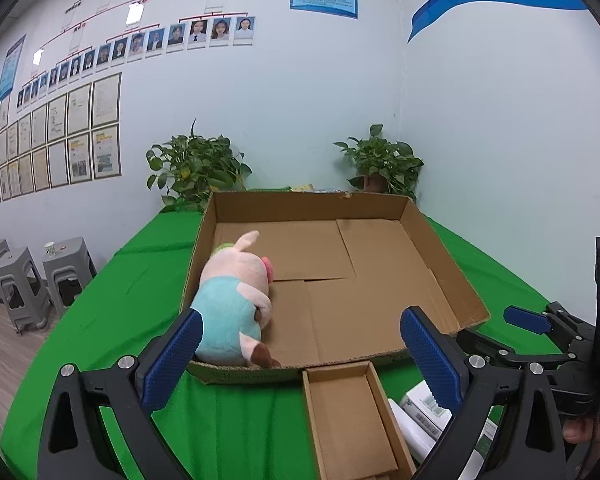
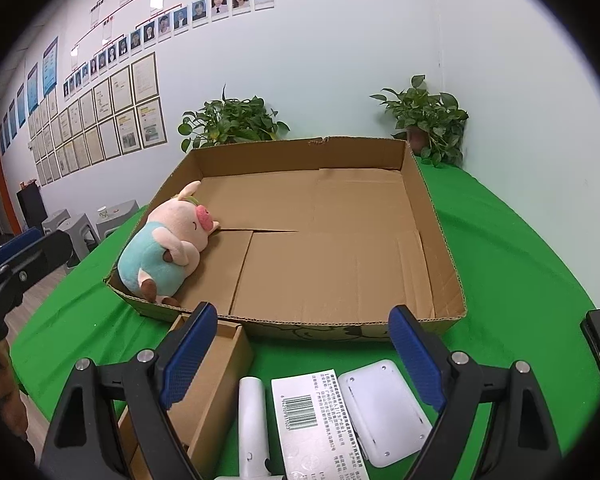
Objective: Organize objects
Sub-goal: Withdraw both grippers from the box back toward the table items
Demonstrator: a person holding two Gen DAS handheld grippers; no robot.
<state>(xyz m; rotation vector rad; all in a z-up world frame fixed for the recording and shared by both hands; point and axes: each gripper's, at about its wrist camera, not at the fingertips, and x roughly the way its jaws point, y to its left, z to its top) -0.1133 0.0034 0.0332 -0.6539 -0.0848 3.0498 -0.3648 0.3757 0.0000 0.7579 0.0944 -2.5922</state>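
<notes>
From the left wrist, the left gripper (image 1: pixel 300 344) stands with its ribbed blue pads spread wide and nothing between them. Past them a shallow corrugated cardboard tray (image 1: pixel 440 256) sits on the green cloth (image 1: pixel 112 320). A plush pig (image 1: pixel 236 304), soft and fuzzy with a pale-blue body, lies against the tray's left wall at the near corner; the rest of the floor is open. A small, narrow cardboard box (image 1: pixel 348 420) lies just before the tray's near edge.

From the right wrist, the right gripper (image 2: pixel 300 364) is likewise spread and holds nothing. Beneath it lie a white tube (image 2: pixel 252 420), a flat barcoded white box (image 2: pixel 320 424) and a smooth, rounded white plastic case (image 2: pixel 384 412), side by side.
</notes>
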